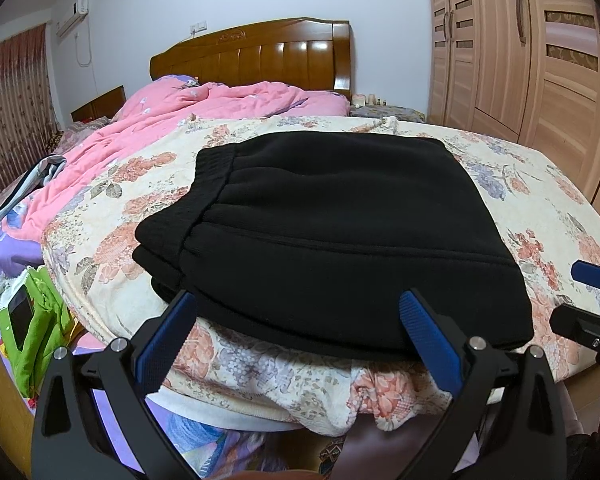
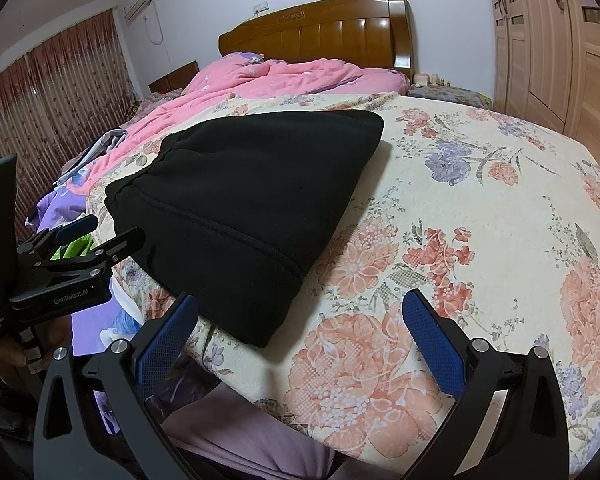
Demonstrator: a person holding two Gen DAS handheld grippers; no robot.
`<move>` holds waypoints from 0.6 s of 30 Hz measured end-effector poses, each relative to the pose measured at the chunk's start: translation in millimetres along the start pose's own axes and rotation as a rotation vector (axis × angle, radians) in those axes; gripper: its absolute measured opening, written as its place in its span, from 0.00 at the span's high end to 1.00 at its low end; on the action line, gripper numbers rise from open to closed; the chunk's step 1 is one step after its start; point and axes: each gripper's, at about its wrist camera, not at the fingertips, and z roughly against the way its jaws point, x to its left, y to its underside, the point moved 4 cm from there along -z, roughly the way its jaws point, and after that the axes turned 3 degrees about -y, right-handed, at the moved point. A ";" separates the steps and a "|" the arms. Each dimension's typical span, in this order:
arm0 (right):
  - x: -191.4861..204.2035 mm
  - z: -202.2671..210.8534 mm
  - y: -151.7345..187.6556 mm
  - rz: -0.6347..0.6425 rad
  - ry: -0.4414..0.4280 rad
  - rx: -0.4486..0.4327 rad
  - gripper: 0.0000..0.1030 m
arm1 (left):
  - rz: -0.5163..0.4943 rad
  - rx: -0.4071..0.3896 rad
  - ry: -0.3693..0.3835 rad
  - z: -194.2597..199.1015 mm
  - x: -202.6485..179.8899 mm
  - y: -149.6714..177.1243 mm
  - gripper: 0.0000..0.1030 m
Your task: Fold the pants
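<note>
Since the pants (image 1: 324, 236) already lie as a compact folded stack near the bed's (image 1: 540, 208) front edge, with the left tool (image 1: 300, 328) and right tool (image 2: 300, 328) both spread wide and empty, withdraw level without snagging the fleece.

Colours you had in view
Black pants (image 1: 332, 232); cream bedspread (image 2: 480, 216), pink-and-lilac flowers; pink quilt (image 1: 180, 116); your blue finger pads (image 1: 428, 340).

We see the black fleece pants (image 1: 332, 236) folded into a thick, flat rectangle on the floral bedspread (image 1: 540, 208), elastic waistband toward the pink quilt (image 1: 172, 116).
</note>
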 end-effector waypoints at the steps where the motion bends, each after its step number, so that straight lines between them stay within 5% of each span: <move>1: -0.7 -0.3 -0.7 0.000 0.001 0.000 0.04 | 0.000 0.000 0.000 0.0 -0.5 -0.2 0.02; 18: 2.8 -0.8 2.7 0.003 -0.006 0.005 0.04 | -0.001 -0.001 -0.001 0.0 0.3 0.3 0.02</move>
